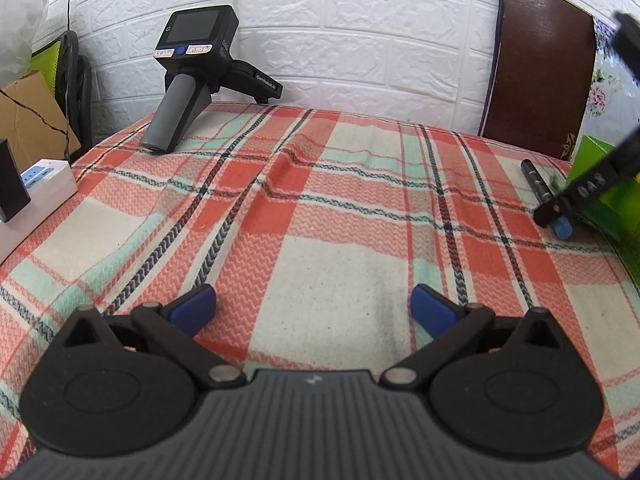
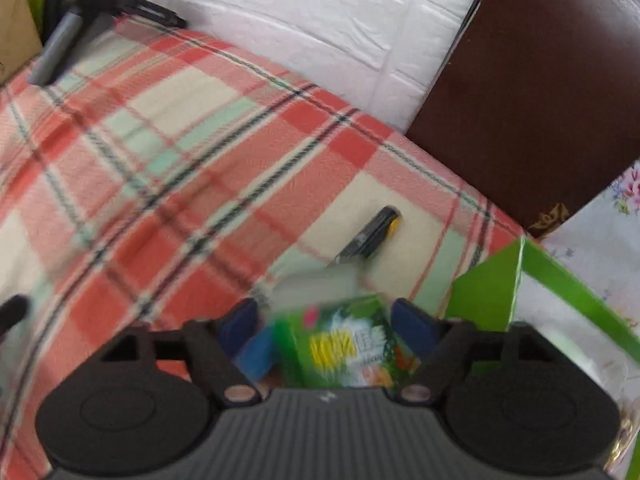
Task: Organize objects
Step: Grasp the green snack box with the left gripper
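Right tongs [image 2: 324,320] around blurred green packet [image 2: 344,344]

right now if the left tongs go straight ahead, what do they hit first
Probably nothing soon: the left tongs stand open over bare plaid cloth. Far ahead is the white wall; the parked gripper sits off to the left.

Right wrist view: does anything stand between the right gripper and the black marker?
Yes. A green packet sits between the right gripper's fingers, directly before the black marker on the plaid cloth. Blur hides whether it is gripped.
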Demonstrator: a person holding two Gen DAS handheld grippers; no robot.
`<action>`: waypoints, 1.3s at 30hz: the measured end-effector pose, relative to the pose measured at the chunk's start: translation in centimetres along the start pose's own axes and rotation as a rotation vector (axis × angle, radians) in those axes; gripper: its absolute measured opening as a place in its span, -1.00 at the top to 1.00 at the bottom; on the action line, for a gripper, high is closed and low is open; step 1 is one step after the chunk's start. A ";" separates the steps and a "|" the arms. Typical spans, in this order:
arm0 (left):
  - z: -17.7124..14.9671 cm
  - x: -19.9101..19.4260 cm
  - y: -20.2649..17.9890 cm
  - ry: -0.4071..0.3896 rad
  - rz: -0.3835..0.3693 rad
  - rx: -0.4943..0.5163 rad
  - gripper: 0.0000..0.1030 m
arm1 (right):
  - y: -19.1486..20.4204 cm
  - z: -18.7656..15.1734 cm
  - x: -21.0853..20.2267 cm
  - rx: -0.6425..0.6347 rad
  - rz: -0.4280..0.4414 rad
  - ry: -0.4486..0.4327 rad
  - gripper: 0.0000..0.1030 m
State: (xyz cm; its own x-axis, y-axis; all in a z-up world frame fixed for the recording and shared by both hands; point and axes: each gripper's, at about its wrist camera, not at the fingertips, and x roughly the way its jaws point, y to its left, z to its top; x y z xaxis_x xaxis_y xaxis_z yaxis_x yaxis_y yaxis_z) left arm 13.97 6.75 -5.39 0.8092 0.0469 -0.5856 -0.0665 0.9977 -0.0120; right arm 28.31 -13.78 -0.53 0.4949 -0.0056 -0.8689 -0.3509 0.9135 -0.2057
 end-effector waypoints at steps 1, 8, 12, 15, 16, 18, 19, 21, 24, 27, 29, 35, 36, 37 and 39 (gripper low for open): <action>0.0 0.0 0.0 0.000 0.000 0.000 -1.00 | 0.3 -0.7 -0.5 0.007 0.042 -0.001 0.12; 0.1 -0.1 -0.1 0.011 -0.001 0.004 -1.00 | 3.7 -9.1 -5.3 0.101 0.204 -0.136 0.38; 0.3 -1.0 -0.3 0.048 -0.026 0.015 -1.00 | 5.9 -13.6 -8.8 0.113 0.183 -0.298 0.14; 0.5 -2.6 -1.0 0.073 -0.151 -0.012 -1.00 | 6.2 -17.0 -11.2 0.157 0.100 -0.424 -0.28; 0.7 -3.1 -1.6 0.082 -0.210 -0.008 -1.00 | 6.0 -17.8 -11.6 0.171 0.083 -0.437 -0.34; 0.9 -3.7 -3.3 0.092 -0.306 0.025 -1.00 | 5.3 -19.2 -11.8 0.196 0.042 -0.442 -0.36; 1.0 -3.9 -4.4 0.095 -0.343 0.044 -1.00 | 4.8 -19.7 -11.8 0.211 0.022 -0.439 -0.48; 1.1 -4.0 -6.4 0.125 -0.433 0.064 -1.00 | 4.0 -20.2 -11.3 0.257 0.009 -0.409 -0.56; 1.2 -3.7 -9.4 0.187 -0.538 0.086 -0.80 | 2.9 -20.4 -10.5 0.313 0.014 -0.382 -0.56; 1.1 -3.4 -11.8 0.222 -0.588 0.127 -0.68 | 2.8 -20.2 -9.8 0.299 0.003 -0.385 -0.56; 1.0 -2.8 -12.9 0.263 -0.608 0.141 -0.37 | 3.0 -20.1 -9.2 0.289 0.010 -0.382 -0.52; 0.5 -3.3 -13.9 0.315 -0.658 0.164 0.13 | 3.4 -19.5 -8.6 0.276 0.041 -0.402 -0.09; 0.6 -3.7 -13.8 0.313 -0.654 0.163 0.13 | 3.3 -19.6 -8.8 0.282 0.054 -0.411 -0.07; 0.9 -4.3 -13.6 0.304 -0.652 0.160 0.13 | 3.4 -19.9 -9.2 0.295 0.069 -0.425 -0.07; 1.6 -6.1 -13.4 0.261 -0.647 0.164 0.13 | 3.4 -20.3 -10.4 0.302 0.081 -0.477 -0.07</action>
State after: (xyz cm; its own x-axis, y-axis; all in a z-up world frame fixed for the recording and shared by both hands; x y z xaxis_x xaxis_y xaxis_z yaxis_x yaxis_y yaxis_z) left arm 10.88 -6.79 -0.36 0.4893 -0.5492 -0.6775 0.4842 0.8171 -0.3128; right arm 5.80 -18.87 -1.37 0.8046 0.1892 -0.5629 -0.1943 0.9796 0.0515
